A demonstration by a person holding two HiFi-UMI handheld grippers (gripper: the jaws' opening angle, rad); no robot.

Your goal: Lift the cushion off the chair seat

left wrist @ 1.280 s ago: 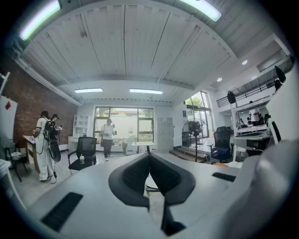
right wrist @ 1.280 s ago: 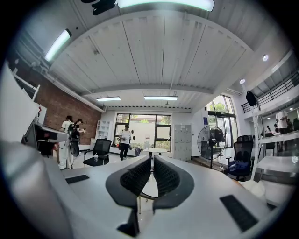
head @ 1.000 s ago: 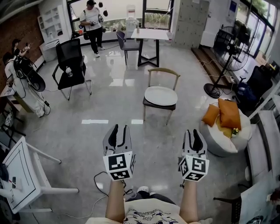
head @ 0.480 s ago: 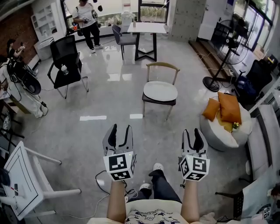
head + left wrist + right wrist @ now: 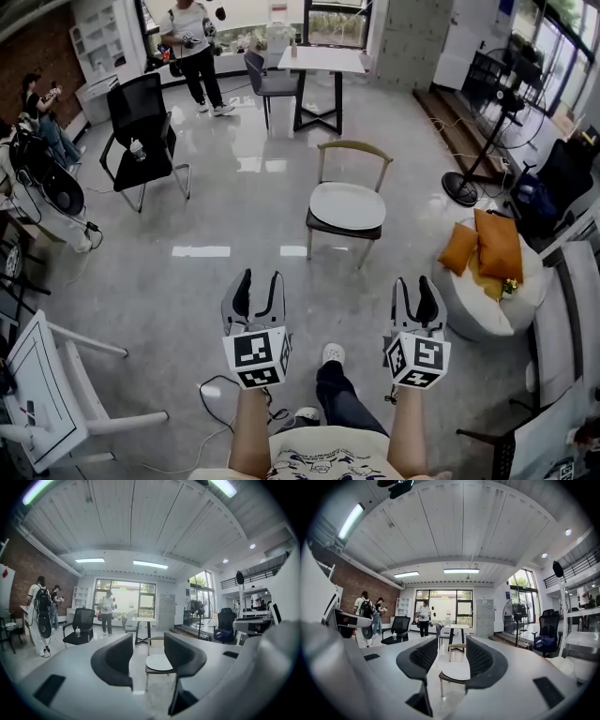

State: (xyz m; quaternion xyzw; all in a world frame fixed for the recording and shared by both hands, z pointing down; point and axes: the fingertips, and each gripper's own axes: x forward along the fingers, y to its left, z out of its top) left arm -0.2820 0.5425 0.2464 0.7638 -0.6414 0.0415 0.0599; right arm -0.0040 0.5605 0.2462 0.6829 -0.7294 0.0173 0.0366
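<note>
Approach step: L tongs (image 5: 258,277) & R tongs (image 5: 416,282) both just opened, empty, well short of cushion (image 5: 347,204) on chair (image 5: 350,148). Next: close in, grip its edges.

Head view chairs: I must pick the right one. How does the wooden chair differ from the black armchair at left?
The wooden chair has an open back with a curved pale rail; the black armchair has a full dark back and armrests. The wooden chair's seat bears a round white cushion; the black armchair's seat bears a small cup or bottle. Both stand upright on the floor, with nobody sitting.
</note>
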